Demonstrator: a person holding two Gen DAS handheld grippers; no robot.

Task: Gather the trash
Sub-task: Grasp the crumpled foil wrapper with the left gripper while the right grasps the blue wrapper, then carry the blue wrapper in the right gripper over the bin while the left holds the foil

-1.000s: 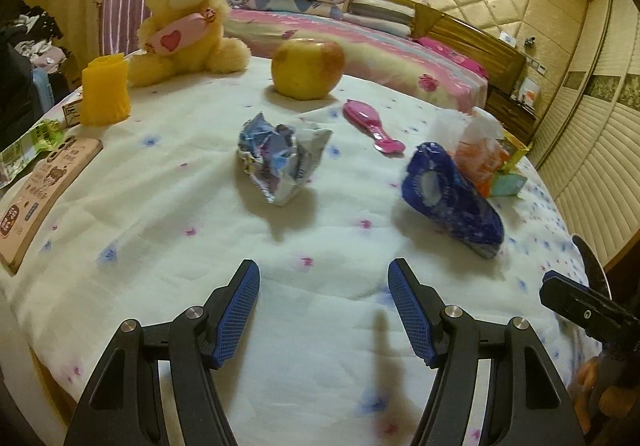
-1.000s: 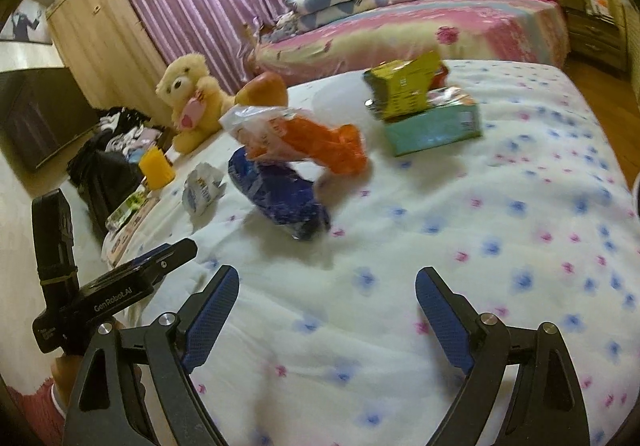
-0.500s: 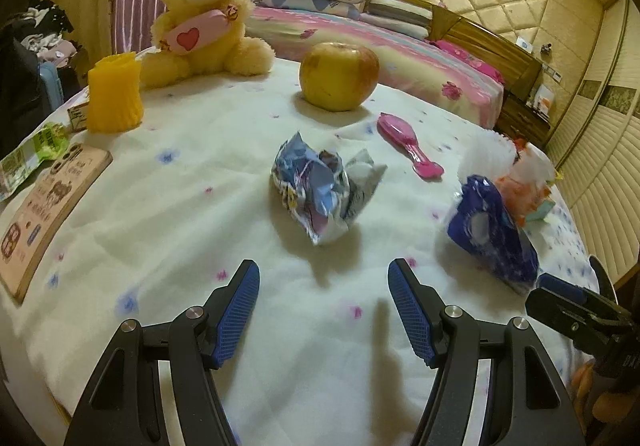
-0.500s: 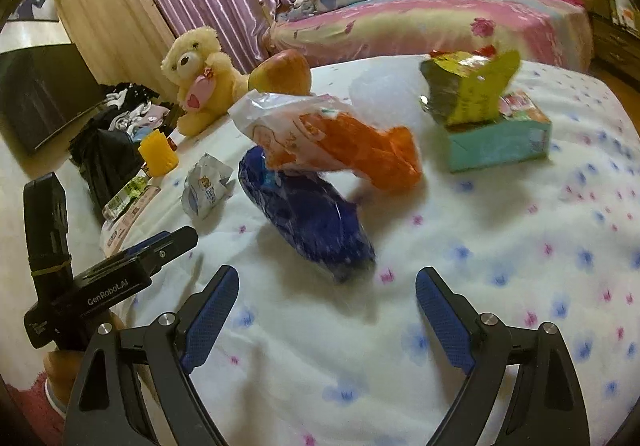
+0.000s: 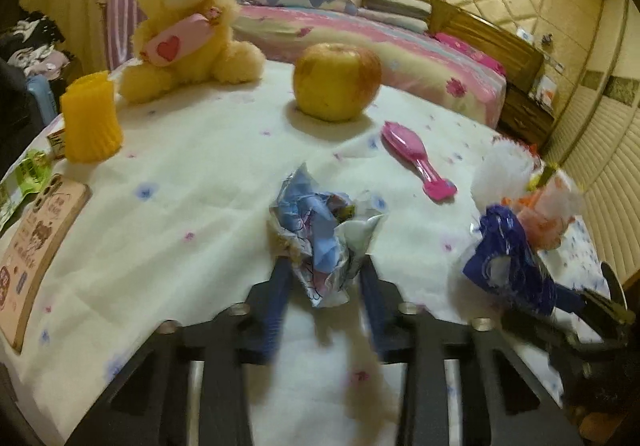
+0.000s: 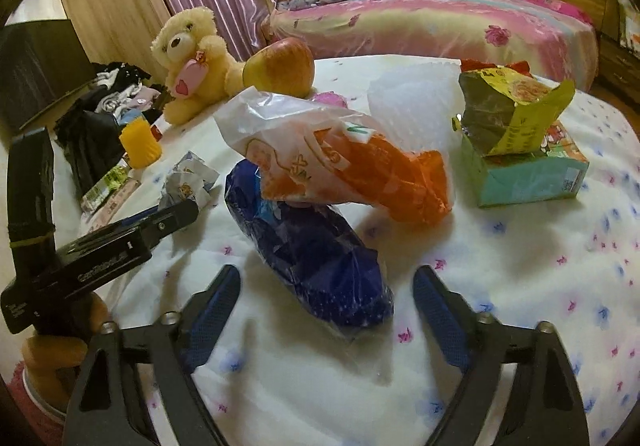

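Left wrist: gripper (image 5: 322, 278) around crumpled wrapper (image 5: 320, 234) (blurred).

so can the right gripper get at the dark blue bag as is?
Probably yes. The right gripper, its jaws just closing, already straddles the dark blue bag's near end. The orange bag only overlaps its far end.

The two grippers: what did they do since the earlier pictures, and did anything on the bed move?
Both came forward. The left gripper has just been closing its fingers on the crumpled wrapper and now pinches it. The right gripper has just been closing too; the blue bag lies between its fingers, not yet squeezed. The bear, apple, yellow cup and pink brush stayed put.
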